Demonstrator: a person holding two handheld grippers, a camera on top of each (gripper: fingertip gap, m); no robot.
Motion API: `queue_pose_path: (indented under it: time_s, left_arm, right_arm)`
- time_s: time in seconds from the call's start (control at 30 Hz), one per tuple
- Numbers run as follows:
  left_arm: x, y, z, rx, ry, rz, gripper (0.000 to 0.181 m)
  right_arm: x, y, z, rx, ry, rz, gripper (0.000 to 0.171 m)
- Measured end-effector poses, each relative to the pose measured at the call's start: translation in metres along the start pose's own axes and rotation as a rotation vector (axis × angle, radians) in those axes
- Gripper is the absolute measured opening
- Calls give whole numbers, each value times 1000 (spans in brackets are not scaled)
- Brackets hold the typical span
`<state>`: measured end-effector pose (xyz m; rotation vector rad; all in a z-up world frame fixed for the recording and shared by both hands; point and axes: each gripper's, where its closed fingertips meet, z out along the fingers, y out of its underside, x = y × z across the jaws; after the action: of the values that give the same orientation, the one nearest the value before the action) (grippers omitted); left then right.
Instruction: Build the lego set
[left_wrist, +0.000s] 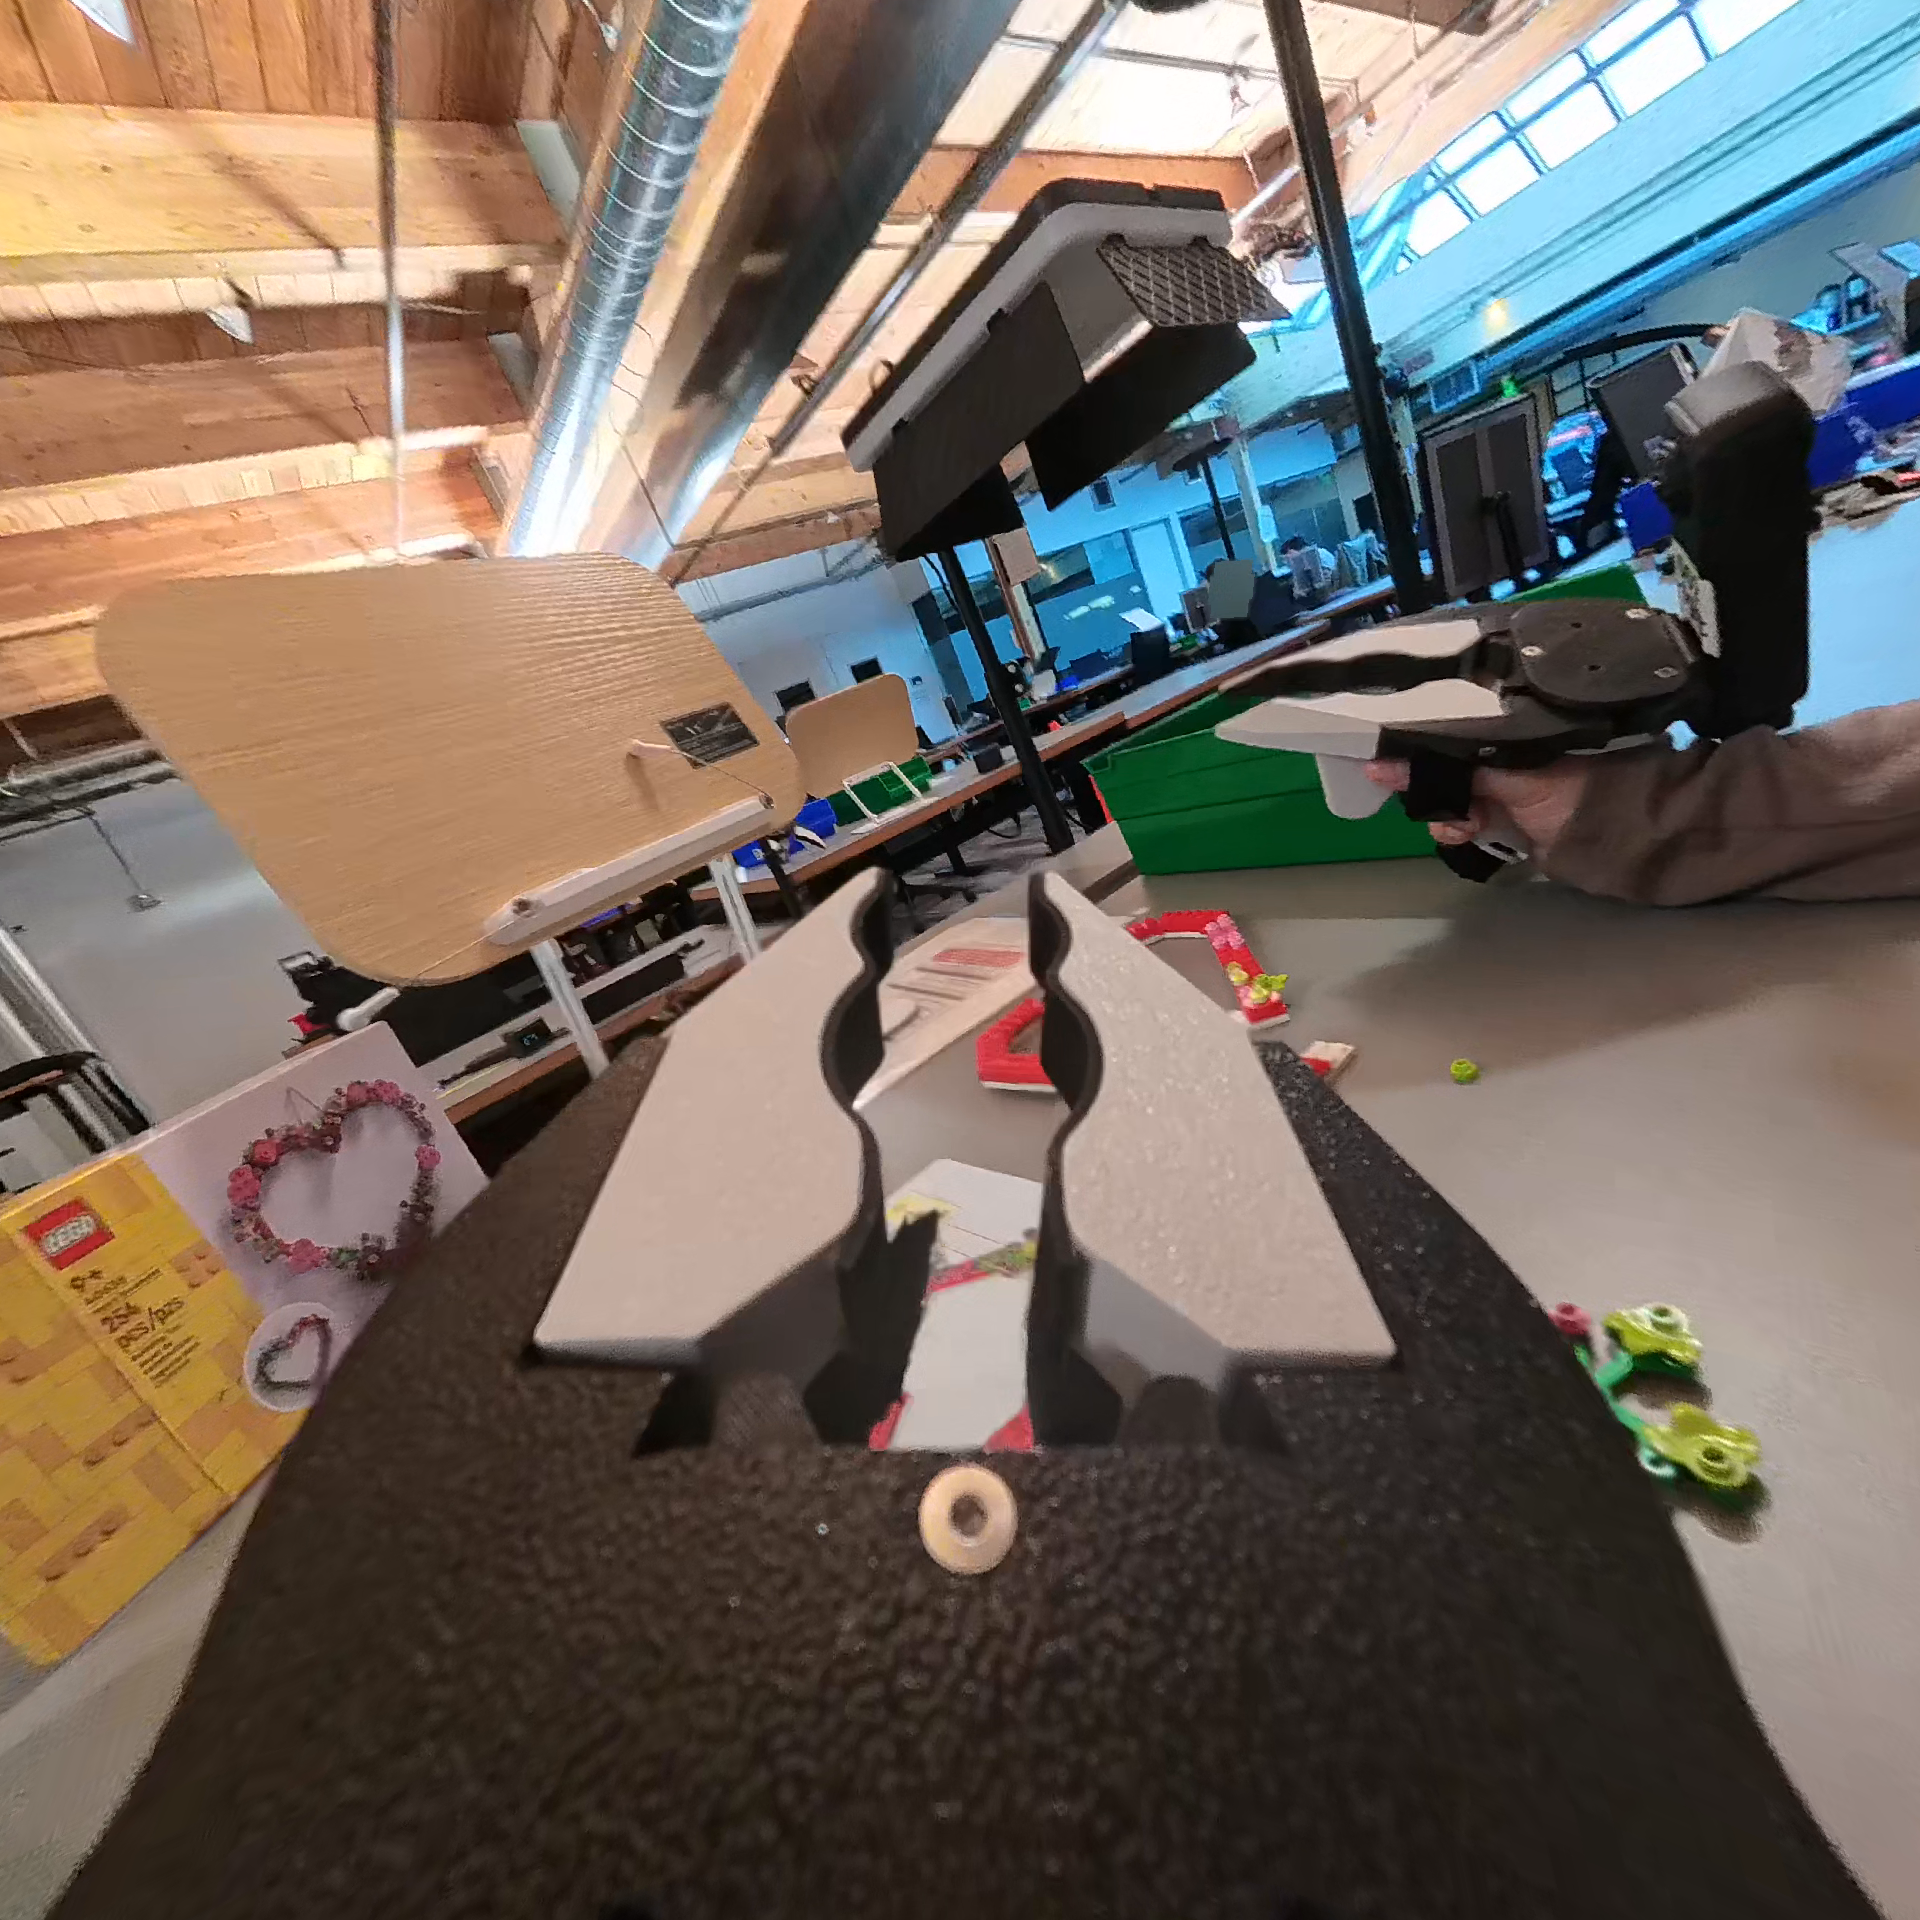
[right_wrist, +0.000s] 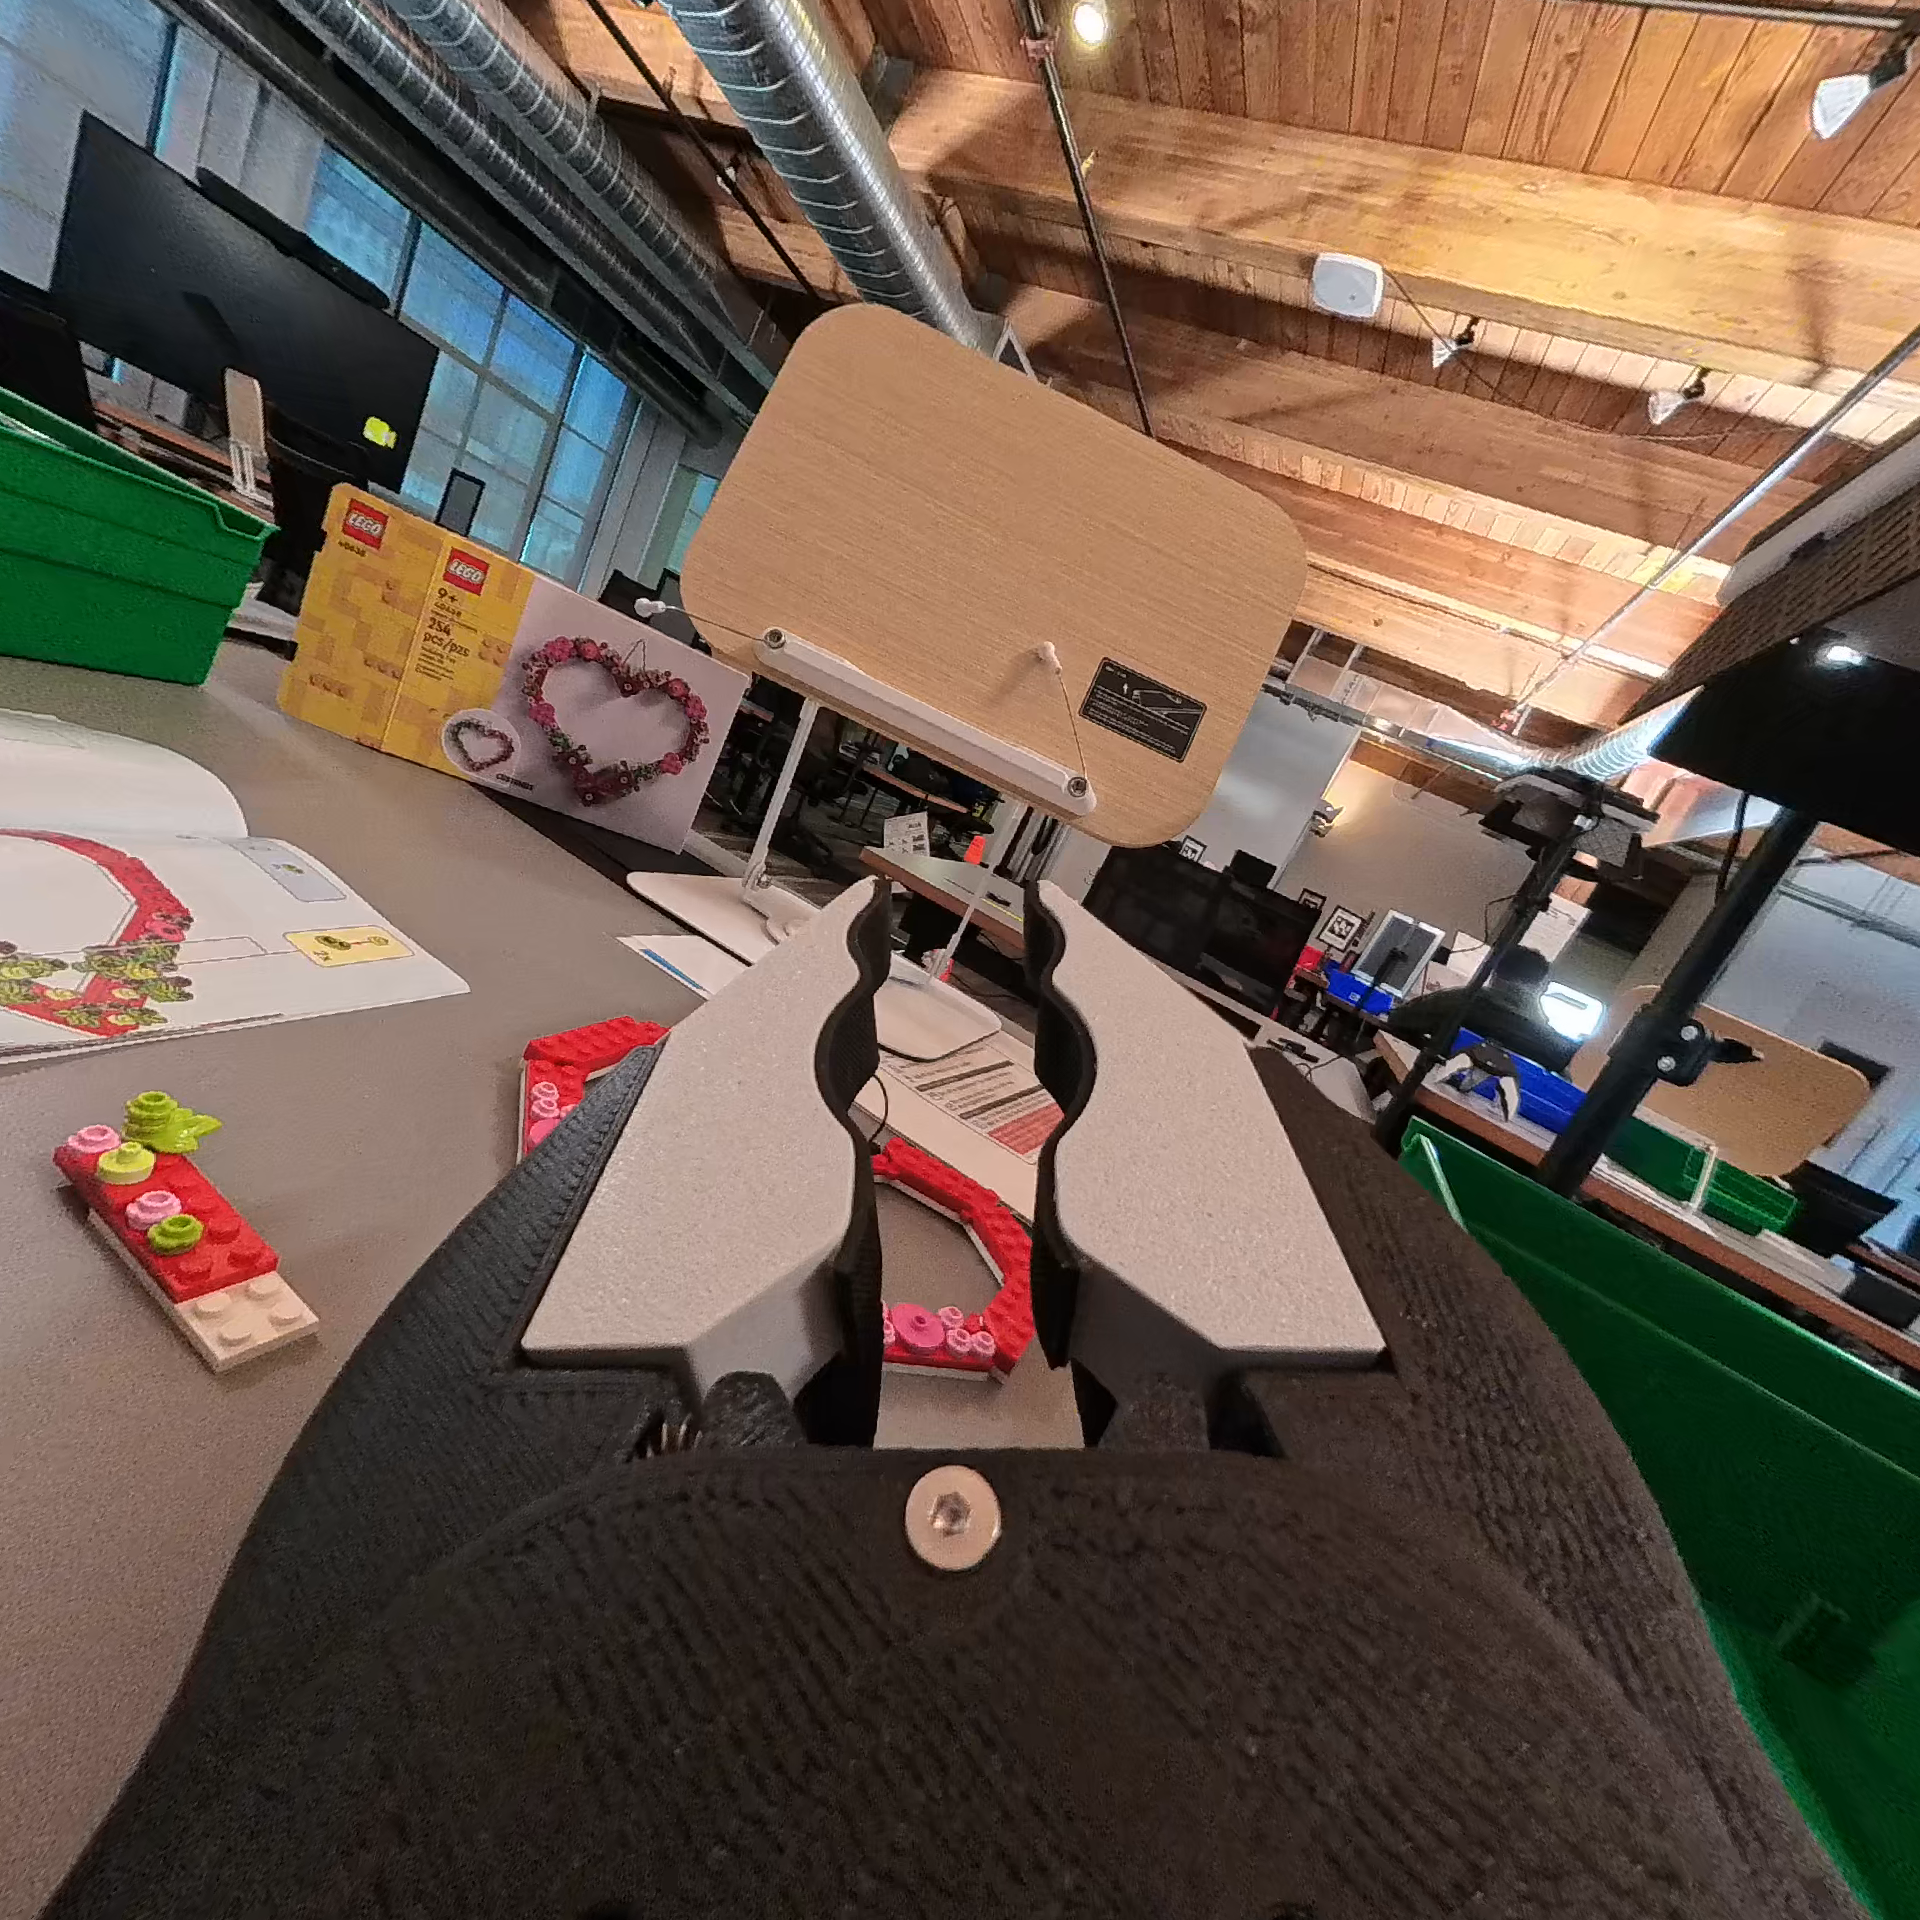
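My left gripper (left_wrist: 961, 896) is open and empty, held above the grey table (left_wrist: 1558, 1122) and tilted upward. My right gripper (right_wrist: 954, 899) is open and empty too; it also shows in the left wrist view (left_wrist: 1226, 712), held by a hand at the right. A red heart-shaped Lego frame (right_wrist: 971, 1325) with pink studs lies under the right gripper, and it also shows in the left wrist view (left_wrist: 1210, 930). A separate red strip (right_wrist: 166, 1210) with pink and lime studs lies to its left. Loose lime leaf pieces (left_wrist: 1662, 1340) lie right of the left gripper.
An open instruction booklet (right_wrist: 156, 935) lies at the left. The yellow Lego box (right_wrist: 416, 644) and a wooden book stand (right_wrist: 987, 582) stand at the back. Green bins (right_wrist: 104, 540) (right_wrist: 1662, 1434) flank the work area. A small lime stud (left_wrist: 1463, 1070) lies alone. One gripper's finger ends stand about 25 centimeters off the other's.
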<state>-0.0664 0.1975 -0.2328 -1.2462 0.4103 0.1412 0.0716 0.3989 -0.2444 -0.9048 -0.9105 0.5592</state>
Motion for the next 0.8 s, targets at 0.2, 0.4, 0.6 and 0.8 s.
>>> queue_pose_path:
  time_s: [0.2,0.4,0.6,0.8]
  left_arm:
    - [38,29,16,-247,270,-74,43]
    - [50,40,29,-362,323,-109,43]
    - [37,39,26,-324,242,-153,41]
    - [16,37,18,-234,140,-145,38]
  right_arm:
    - [4,3,1,-9,16,28,22]
    - [5,4,1,-12,19,37,21]
    - [3,3,0,-9,9,39,21]
    - [-1,3,1,-13,-9,20,21]
